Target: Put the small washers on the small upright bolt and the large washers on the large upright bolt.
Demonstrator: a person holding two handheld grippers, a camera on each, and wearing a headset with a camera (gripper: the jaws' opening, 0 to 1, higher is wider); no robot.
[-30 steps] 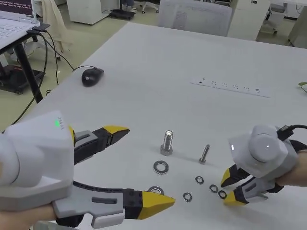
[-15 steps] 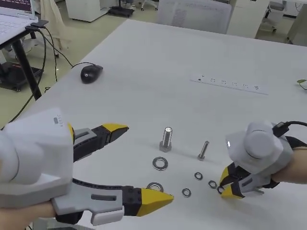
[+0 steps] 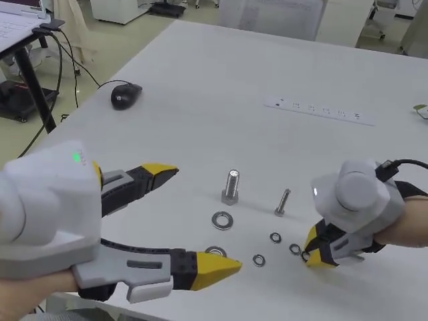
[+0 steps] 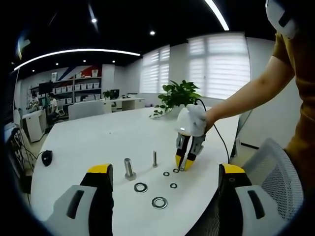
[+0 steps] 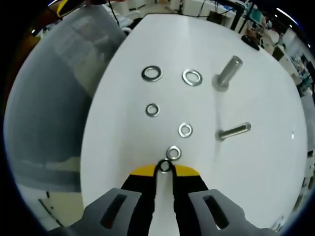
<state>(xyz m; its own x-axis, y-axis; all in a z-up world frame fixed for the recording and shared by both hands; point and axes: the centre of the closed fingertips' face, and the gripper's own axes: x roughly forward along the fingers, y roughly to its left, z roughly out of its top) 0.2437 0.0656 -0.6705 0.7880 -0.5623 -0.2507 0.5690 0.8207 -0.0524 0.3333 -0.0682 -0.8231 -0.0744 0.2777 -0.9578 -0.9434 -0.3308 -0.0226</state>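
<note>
The large bolt (image 3: 231, 186) and the thin small bolt (image 3: 283, 201) stand upright mid-table. In front of them lie two large washers (image 3: 223, 219) and loose small washers (image 3: 275, 237). My right gripper (image 3: 311, 255) is down at the table surface, shut on a small washer (image 5: 165, 166) pinched between its yellow tips (image 5: 147, 172). Another small washer (image 5: 173, 153) lies just ahead of it. My left gripper (image 3: 204, 221) hovers open at the near left, with nothing between its jaws. From the left gripper view, the right gripper (image 4: 183, 164) stands beside the small bolt (image 4: 154, 158).
A black mouse (image 3: 126, 93) with its cable lies at the far left of the white table (image 3: 200, 120). A white power strip (image 3: 314, 110) lies at the back right. The table's near edge runs just behind both grippers.
My right gripper has come down and left onto the nearest small washer, and its jaws have gone from open to shut around it. The left gripper has held still, open.
</note>
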